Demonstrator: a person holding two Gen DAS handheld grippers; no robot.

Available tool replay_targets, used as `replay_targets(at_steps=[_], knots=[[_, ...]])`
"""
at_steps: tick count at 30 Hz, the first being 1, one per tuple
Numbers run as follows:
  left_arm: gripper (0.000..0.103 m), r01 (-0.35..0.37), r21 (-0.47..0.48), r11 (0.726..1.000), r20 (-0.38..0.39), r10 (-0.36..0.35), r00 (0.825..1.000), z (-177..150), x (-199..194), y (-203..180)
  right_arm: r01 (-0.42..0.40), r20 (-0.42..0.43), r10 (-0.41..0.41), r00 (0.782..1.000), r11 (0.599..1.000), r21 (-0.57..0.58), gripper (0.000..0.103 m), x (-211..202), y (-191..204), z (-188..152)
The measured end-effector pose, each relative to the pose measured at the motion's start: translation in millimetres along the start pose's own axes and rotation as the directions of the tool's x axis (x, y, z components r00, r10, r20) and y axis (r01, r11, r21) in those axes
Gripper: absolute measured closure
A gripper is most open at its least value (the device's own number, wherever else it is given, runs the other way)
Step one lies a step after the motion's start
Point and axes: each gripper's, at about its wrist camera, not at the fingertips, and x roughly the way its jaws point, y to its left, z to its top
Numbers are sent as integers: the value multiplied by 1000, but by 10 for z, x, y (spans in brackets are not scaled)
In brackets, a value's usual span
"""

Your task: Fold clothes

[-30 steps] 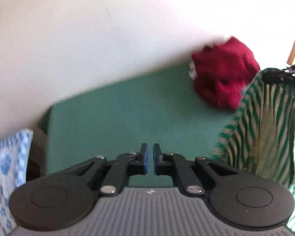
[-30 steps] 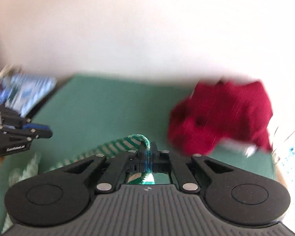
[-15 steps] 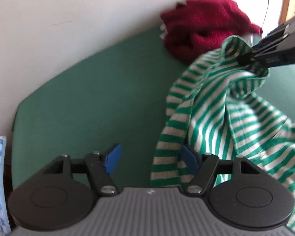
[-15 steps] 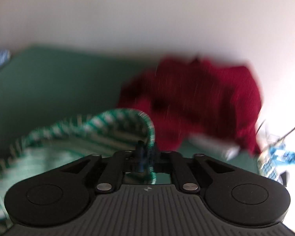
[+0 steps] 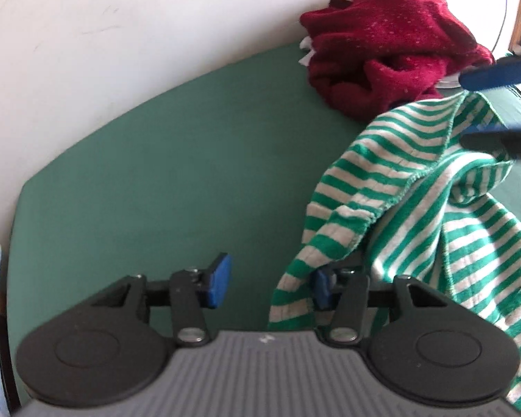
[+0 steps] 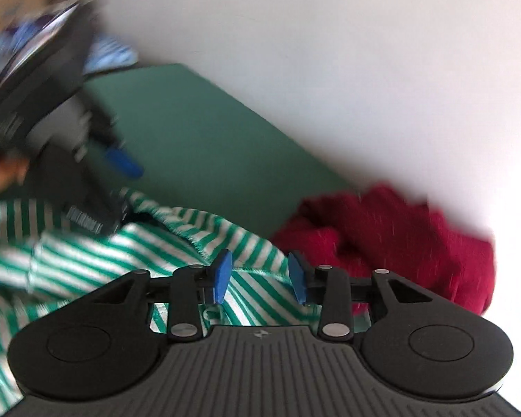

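Both your tongs, left [image 5: 271,286] and right [image 6: 260,274], gape wide around bunched striped green top [image 5: 416,187]. Looks like regrip step; next needs clean hem pinch.

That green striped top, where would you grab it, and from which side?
Probably the stitched hem of the striped top, taken from the left over the bare green table. That edge stands up in a ridge, thin enough to slip between the open left tongs, away from the red garment.

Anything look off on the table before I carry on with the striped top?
The striped top is bunched, not flat, draped over the open left gripper. The right gripper is open too. The red garment sits crumpled against the wall.
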Motion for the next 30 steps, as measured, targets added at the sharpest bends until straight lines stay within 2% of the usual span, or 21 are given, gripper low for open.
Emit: replay_targets(at_steps=[5, 12, 16, 17, 20, 22, 25, 28, 30], knots=[[48, -1, -19, 1000, 20, 1, 1000, -10, 25, 9, 15, 10, -14, 1000, 986, -168, 77, 105, 397, -4], [47, 2, -45, 999, 46, 0, 999, -26, -21, 26, 50, -28, -60, 998, 959, -280, 79, 337, 653, -48], [45, 2, -66, 998, 64, 2, 998, -57, -129, 65, 79, -38, -96, 995, 945, -316, 93, 465, 752, -59], [44, -1, -70, 998, 70, 6, 998, -84, -194, 79, 92, -35, -108, 994, 946, -310, 103, 490, 750, -45], [43, 21, -68, 997, 111, -14, 994, -192, -452, 100, 117, -11, -123, 992, 960, -253, 103, 475, 620, 113], [28, 34, -61, 998, 159, -24, 987, -331, -721, 132, 139, 11, -139, 990, 971, -197, 103, 405, 453, 302], [22, 52, -64, 997, 229, -36, 973, -582, -1115, 156, 213, 70, -208, 976, 975, -65, 103, 266, 51, 718], [14, 66, -52, 996, 270, -49, 962, -828, -1405, 91, 253, 99, -261, 960, 964, 86, 103, 176, -320, 997], [13, 82, -30, 996, 278, -70, 958, -977, -1517, 11, 274, 112, -297, 948, 944, 184, 103, 126, -551, 1152]])
